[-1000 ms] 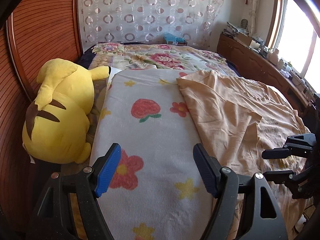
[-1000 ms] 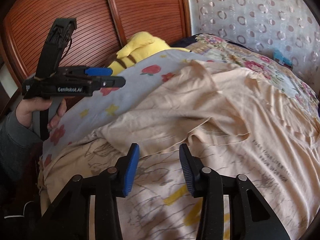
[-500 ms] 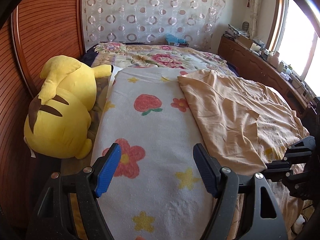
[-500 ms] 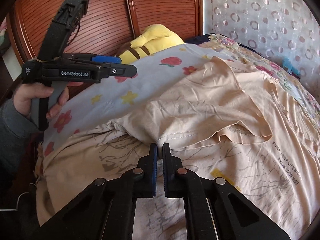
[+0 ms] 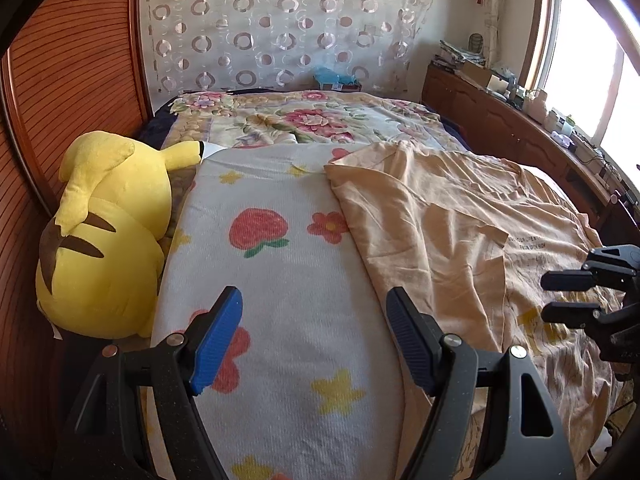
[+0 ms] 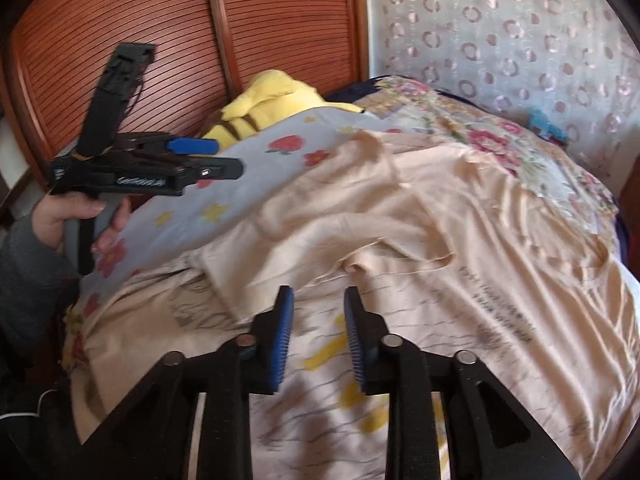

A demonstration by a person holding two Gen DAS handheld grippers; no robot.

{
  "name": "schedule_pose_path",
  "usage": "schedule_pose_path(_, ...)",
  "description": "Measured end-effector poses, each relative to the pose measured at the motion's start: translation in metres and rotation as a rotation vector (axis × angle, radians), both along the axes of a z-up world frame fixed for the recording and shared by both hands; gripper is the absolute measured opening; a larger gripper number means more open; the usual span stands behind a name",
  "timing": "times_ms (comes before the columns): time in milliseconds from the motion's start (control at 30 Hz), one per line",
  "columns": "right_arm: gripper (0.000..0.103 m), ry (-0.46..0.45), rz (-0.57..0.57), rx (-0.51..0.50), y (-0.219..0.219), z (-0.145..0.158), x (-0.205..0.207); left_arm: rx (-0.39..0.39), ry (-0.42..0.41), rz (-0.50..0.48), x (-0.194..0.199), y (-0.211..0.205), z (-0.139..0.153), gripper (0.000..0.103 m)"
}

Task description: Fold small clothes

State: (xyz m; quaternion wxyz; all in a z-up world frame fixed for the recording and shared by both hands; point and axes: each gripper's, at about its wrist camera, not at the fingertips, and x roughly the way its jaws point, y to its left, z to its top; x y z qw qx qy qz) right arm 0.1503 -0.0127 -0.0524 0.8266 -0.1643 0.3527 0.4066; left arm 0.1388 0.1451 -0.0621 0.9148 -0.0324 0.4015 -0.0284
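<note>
A peach T-shirt (image 5: 452,232) with a printed front lies spread over the right half of the bed, part of it folded over itself; it fills the right wrist view (image 6: 420,216). My left gripper (image 5: 314,332) is open and empty, held above the flowered white blanket (image 5: 280,280) left of the shirt. It also shows in the right wrist view (image 6: 200,156), held in a hand. My right gripper (image 6: 319,320) is open and empty just above the shirt's printed front, near the folded edge. It shows at the right edge of the left wrist view (image 5: 560,296).
A big yellow plush toy (image 5: 100,236) lies at the bed's left side against the wooden slatted wall (image 5: 60,80). A floral quilt (image 5: 300,120) covers the bed's far end. A wooden ledge (image 5: 520,128) with small items runs under the window on the right.
My right gripper, shut at the shirt's folded edge half a second ago, has opened and drawn back a little. The folded flap lies flat. The left gripper has barely moved.
</note>
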Motion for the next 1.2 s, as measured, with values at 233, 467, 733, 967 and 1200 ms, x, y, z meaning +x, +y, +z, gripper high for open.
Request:
schedule_pose_path(233,0.037,-0.012,-0.132,-0.012,-0.001,-0.01,0.051,0.013,0.01,-0.021,0.025,-0.009,0.0,0.075)
schedule_pose_path(467,0.025,0.058,-0.13,-0.033,0.012,-0.026,0.079,0.021,0.032,-0.057,0.052,-0.022,-0.002,0.075)
schedule_pose_path(733,0.002,-0.007,-0.122,-0.015,0.0,-0.014,0.088,0.039,0.055,-0.067,0.079,-0.031,-0.008,0.075)
schedule_pose_path(967,0.006,-0.003,-0.129,-0.004,-0.009,-0.015,0.087,0.052,0.09,-0.068,0.089,-0.035,-0.02,0.075)
schedule_pose_path(1200,0.027,-0.031,-0.189,-0.002,-0.032,-0.004,0.082,0.051,0.091,-0.063,0.091,-0.035,-0.026,0.078)
